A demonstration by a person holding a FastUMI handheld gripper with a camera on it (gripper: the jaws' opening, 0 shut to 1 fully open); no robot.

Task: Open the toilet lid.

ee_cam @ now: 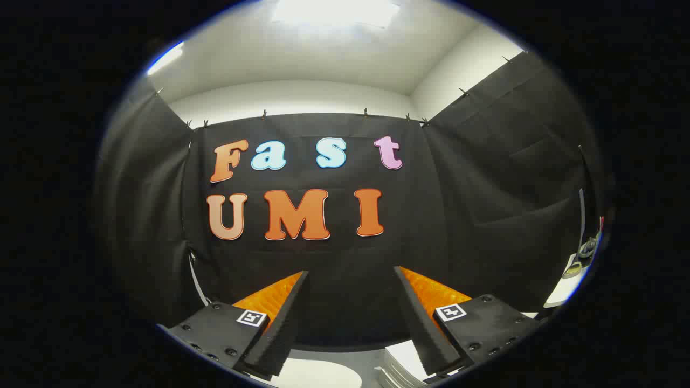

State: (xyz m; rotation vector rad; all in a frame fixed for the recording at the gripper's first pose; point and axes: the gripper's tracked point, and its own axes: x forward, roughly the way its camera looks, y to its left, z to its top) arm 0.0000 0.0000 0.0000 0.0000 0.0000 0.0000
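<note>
You had the gripper (pixel 350 275) aimed level at the booth's black cloth wall (pixel 485 215), fingers spread wide with nothing between them. Task looked unstarted: no contact with the toilet lid (pixel 318 374) yet. It sat low, beneath and just ahead of the fingertips, a pale rounded surface that appeared to lie flat and closed, though too little showed to be sure. A white stepped piece (pixel 399 364) beside it was probably the tank. You still had to tilt down, reach the lid's edge and lift.
</note>
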